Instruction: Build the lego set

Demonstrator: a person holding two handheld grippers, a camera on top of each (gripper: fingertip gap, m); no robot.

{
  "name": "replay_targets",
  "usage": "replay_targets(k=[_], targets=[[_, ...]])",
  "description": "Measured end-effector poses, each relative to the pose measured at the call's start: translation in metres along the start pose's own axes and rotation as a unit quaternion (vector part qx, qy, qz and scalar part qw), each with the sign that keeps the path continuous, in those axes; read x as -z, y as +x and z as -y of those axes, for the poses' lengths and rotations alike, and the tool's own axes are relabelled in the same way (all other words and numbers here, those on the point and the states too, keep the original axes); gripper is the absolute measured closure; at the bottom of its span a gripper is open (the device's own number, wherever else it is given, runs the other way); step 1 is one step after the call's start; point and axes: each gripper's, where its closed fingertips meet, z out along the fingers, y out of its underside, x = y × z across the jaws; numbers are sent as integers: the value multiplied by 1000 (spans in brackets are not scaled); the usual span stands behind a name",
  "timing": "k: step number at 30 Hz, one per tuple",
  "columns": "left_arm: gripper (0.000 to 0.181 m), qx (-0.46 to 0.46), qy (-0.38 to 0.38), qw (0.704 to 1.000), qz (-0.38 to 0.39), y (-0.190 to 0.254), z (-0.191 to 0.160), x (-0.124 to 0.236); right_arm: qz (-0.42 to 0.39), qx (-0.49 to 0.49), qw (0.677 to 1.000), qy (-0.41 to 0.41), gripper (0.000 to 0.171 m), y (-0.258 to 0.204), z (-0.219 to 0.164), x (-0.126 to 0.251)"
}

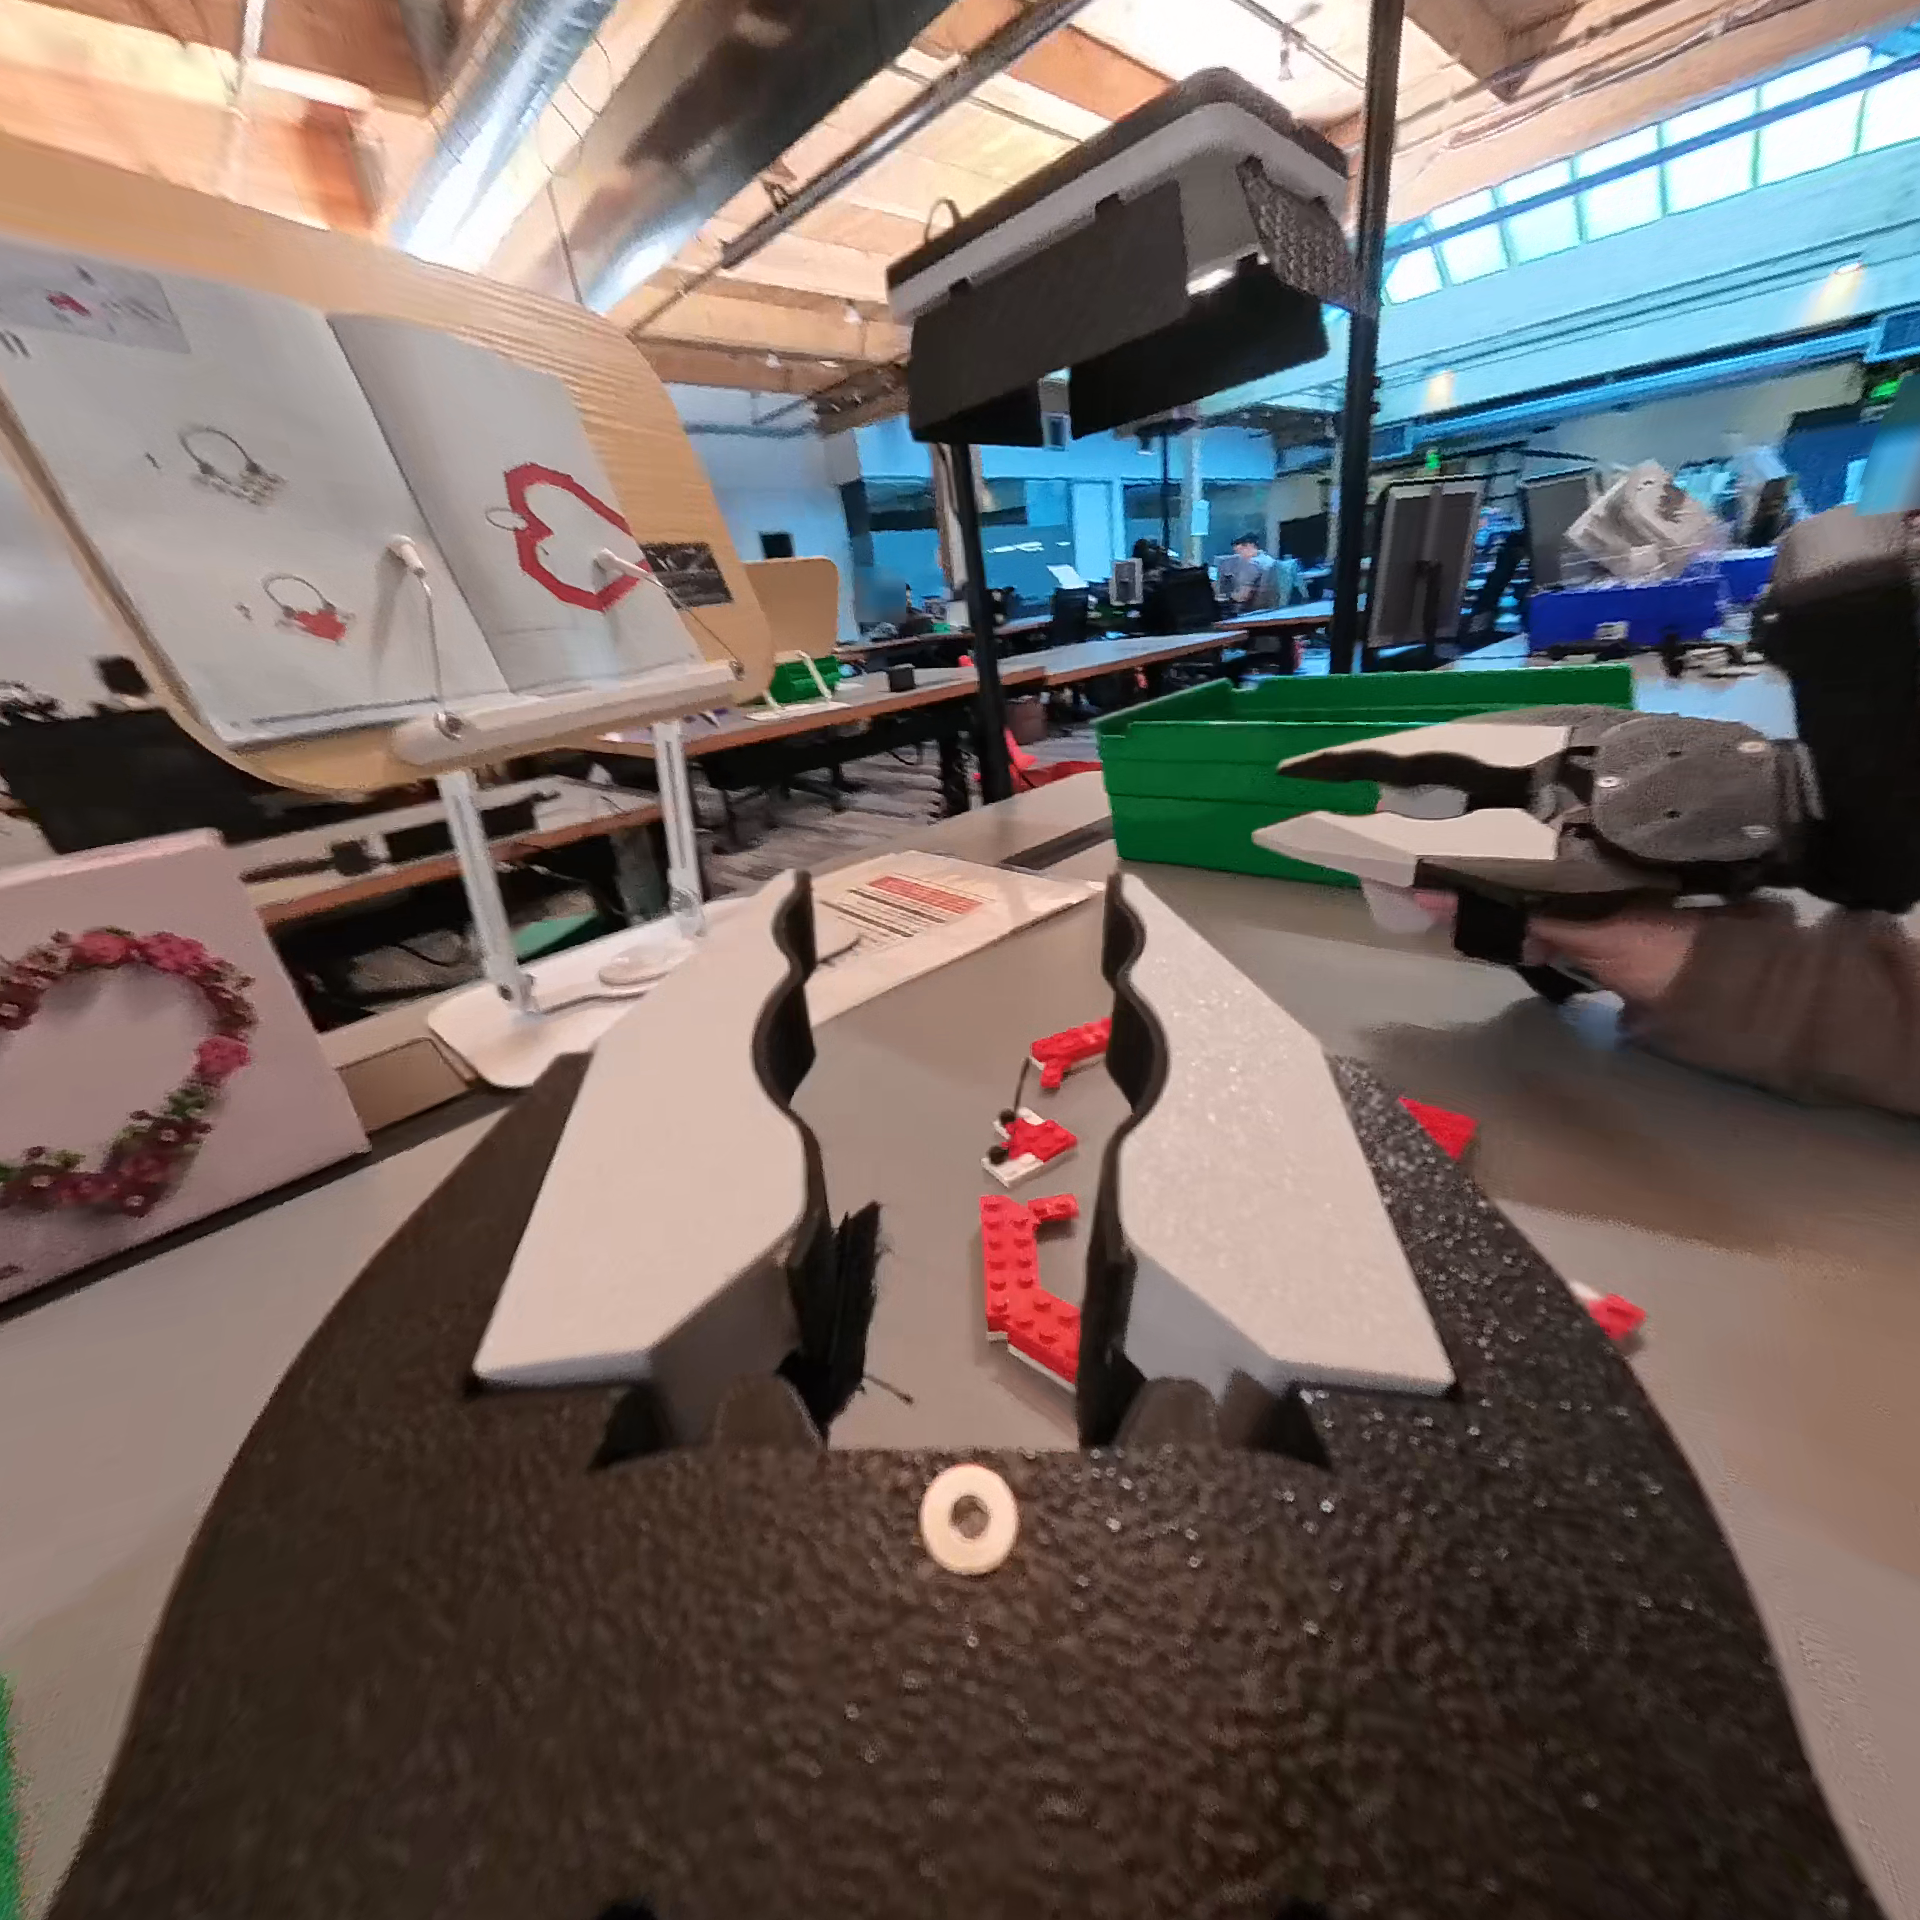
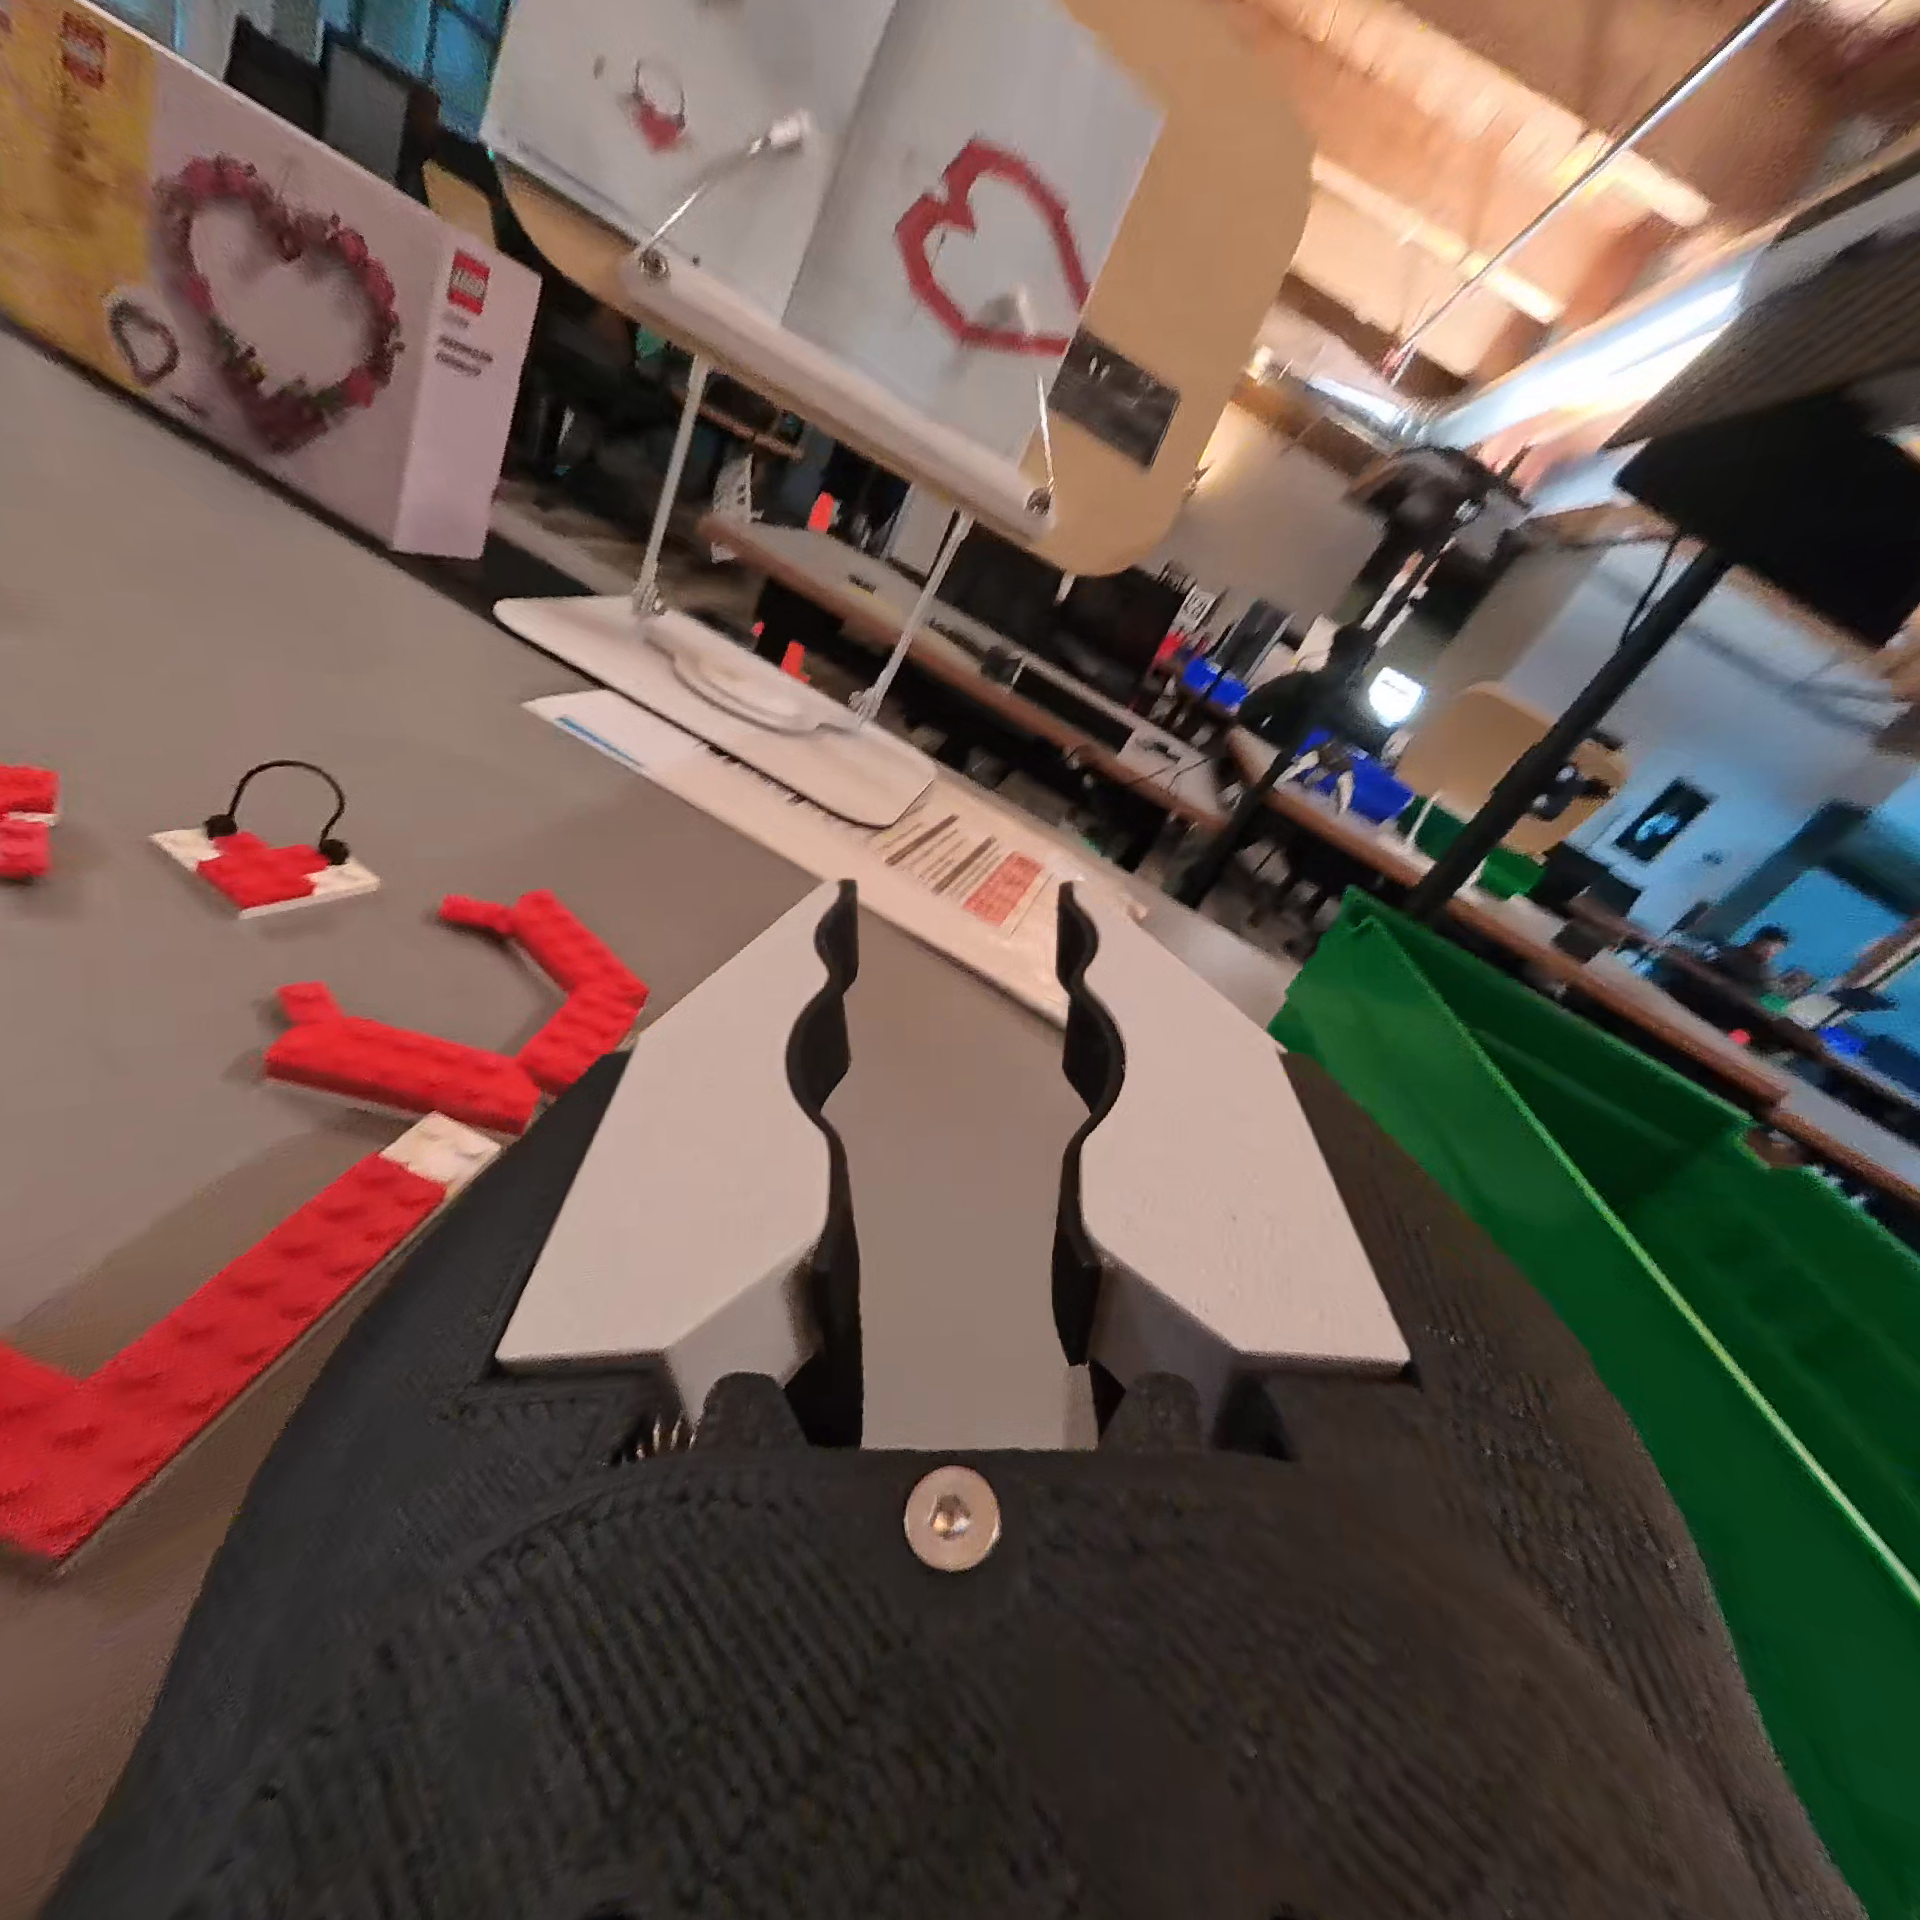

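Both tongs empty and spread. Left tongs [image 1: 951, 935] hovering low over the grey tabletop [image 1: 1351, 997], gap framing several red pieces: angled red plate section [image 1: 1023, 1288] nearest, small red-and-white sub-build with black loop [image 1: 1029, 1143] beyond it, another small red piece [image 1: 1070, 1049] further on. Right tongs [image 1: 1273, 800] off to the right, just in front of the green bin [image 1: 1195, 769], nothing between the fingers. From the right wrist view: right tongs [image 2: 956, 904] pointed toward the paper sheet [image 2: 935, 862] and the book stand base [image 2: 727, 707], tilted; lego parts all lying left of it — V-shaped red plate section [image 2: 468, 1029], long red strip with white end [image 2: 208, 1330] running under the gripper body edge, loop sub-build [image 2: 270, 862], more red bits [image 2: 21, 821] at frame edge. Instruction booklet [image 1: 343, 520] open on the wooden stand, page showing a red heart outline; box with flower heart [image 1: 125, 1049] standing at left. Judged step: heart frame segments partly made as separate sections, not yet joined; between picks, likely checking the booklet. Next move probably calls for closing one set of tongs on a red section, bracing the mating section with the other, lining up studs, then pressing down square. Plates flat on the tabletop: edge grip awkward, slip likely, may need a tilt or a nudge first. Which section goes next: cannot tell from the page at this blur.
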Motion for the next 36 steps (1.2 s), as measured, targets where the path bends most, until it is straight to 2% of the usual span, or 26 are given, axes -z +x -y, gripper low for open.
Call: replay_targets(k=[3,6,11,15,20,22,24,25,27,28,32,36], targets=[[125,-32,12,999,40,-4,0,0,-5,2,1000,28,134,3,5,0],[130,-95,45,989,105,-11,9,6,2,-6,999,41,134,2,8,2],[109,-122,40,986,102,1,-1,-3,13,-8,998,68,130,-1,14,4],[106,-120,25,988,90,2,-12,-7,44,-6,993,108,127,-8,24,6],[96,-95,55,991,81,2,-6,-5,85,-20,985,151,129,-17,35,5],[91,-90,65,990,89,-2,-3,-3,91,-28,983,159,121,-17,37,3],[81,-80,73,990,92,-5,-2,-2,73,-37,982,170,96,-11,40,0],[72,-74,76,990,93,-5,-1,-3,61,-42,981,178,82,-7,42,-1],[48,-67,83,990,97,-7,0,-4,59,-55,978,191,68,-4,46,-3],[44,-65,87,990,94,-6,1,-4,62,-63,977,195,63,-5,47,-5],[39,-62,97,990,76,0,3,-5,84,-79,974,196,58,-10,48,-8],[38,-57,88,992,65,2,-1,-8,99,-74,971,206,62,-16,52,-3]])
